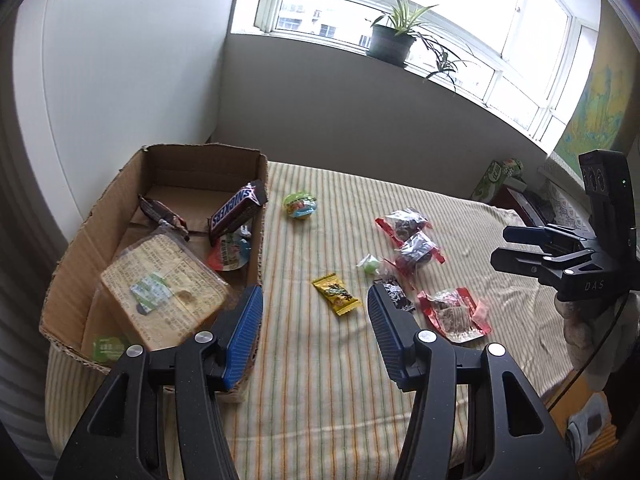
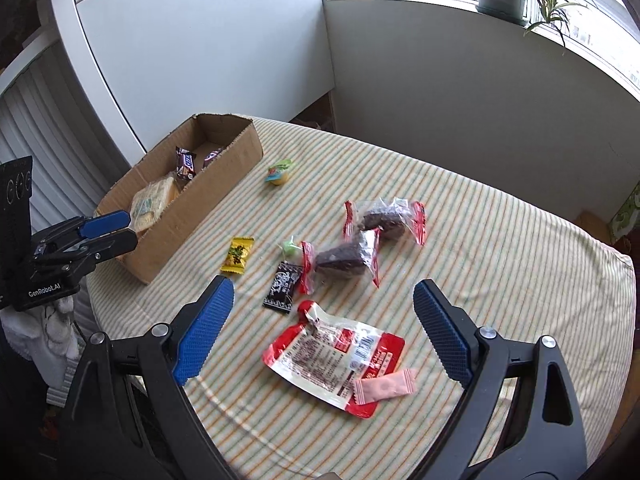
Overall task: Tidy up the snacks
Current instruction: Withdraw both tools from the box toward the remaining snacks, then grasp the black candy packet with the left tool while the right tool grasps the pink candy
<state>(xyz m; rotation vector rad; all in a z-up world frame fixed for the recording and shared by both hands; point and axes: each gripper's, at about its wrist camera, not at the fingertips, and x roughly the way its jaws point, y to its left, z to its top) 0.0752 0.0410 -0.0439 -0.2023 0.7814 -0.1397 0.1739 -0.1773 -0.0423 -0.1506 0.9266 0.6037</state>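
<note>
I hold right gripper [image 2: 324, 328] spread wide, empty, over red-white packet [image 2: 334, 362] lying flat, long axis across jaws; left gripper [image 1: 315, 320] half-spread, empty, nearer cardboard box [image 1: 72, 256], yellow candy [image 1: 335, 294] just ahead

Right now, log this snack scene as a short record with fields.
surface: striped cloth
container: cardboard box, open top
in box: Snickers bar, bread pack, other wrapped snacks
loose on cloth: yellow candy, black packet, two clear-and-red cake packs, red-and-white pouch, pink candy, jelly cup
left tongs: open, empty, beside the box
right tongs: open, empty, over the red-and-white pouch
</note>
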